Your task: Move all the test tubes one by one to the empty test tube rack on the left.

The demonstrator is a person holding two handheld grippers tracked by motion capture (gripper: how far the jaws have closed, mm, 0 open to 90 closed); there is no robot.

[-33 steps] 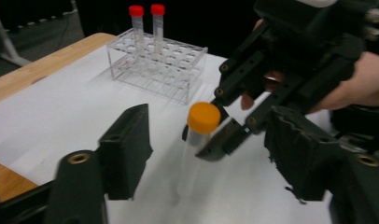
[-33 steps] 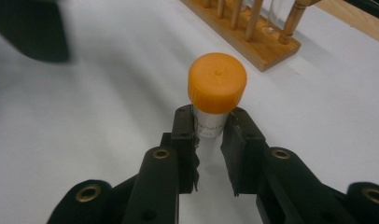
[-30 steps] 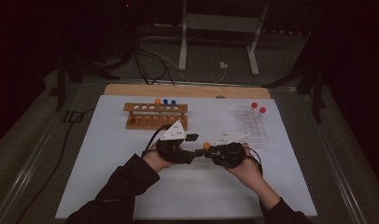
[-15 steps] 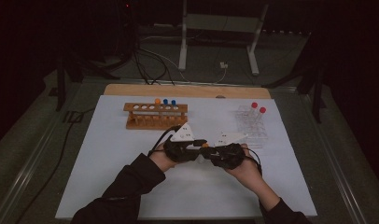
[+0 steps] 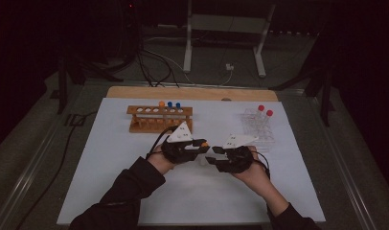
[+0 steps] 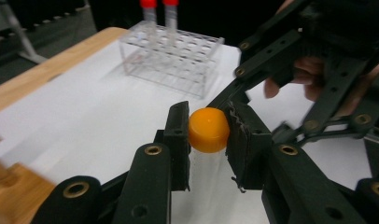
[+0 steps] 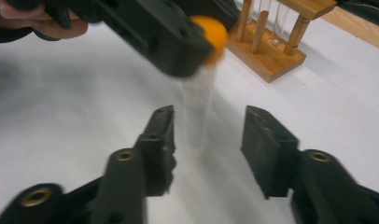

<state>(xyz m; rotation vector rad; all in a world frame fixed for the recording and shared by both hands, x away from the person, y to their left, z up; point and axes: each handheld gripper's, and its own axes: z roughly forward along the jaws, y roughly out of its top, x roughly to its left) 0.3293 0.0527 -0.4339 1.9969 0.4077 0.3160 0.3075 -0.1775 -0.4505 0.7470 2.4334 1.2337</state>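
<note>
My left gripper (image 6: 207, 134) is shut on the orange cap of a clear test tube (image 6: 208, 129), which hangs upright below the jaws above the white mat. In the high view the left gripper (image 5: 202, 144) holds the orange-capped tube (image 5: 204, 143) mid-table, and the right gripper (image 5: 212, 154) faces it from the right, a short gap away. In the right gripper view the right gripper (image 7: 208, 144) is open, and the tube's clear body (image 7: 197, 112) hangs just beyond its spread jaws, untouched.
A wooden rack (image 5: 160, 119) with orange- and blue-capped tubes stands at the back left of the white mat (image 5: 111, 158). A clear plastic rack (image 5: 258, 126) with two red-capped tubes stands at the back right. Bare mat lies in front of both hands.
Both grippers have drifted slightly toward the middle. The right gripper has let go of the tube and opened; the left gripper now carries it by the cap.
</note>
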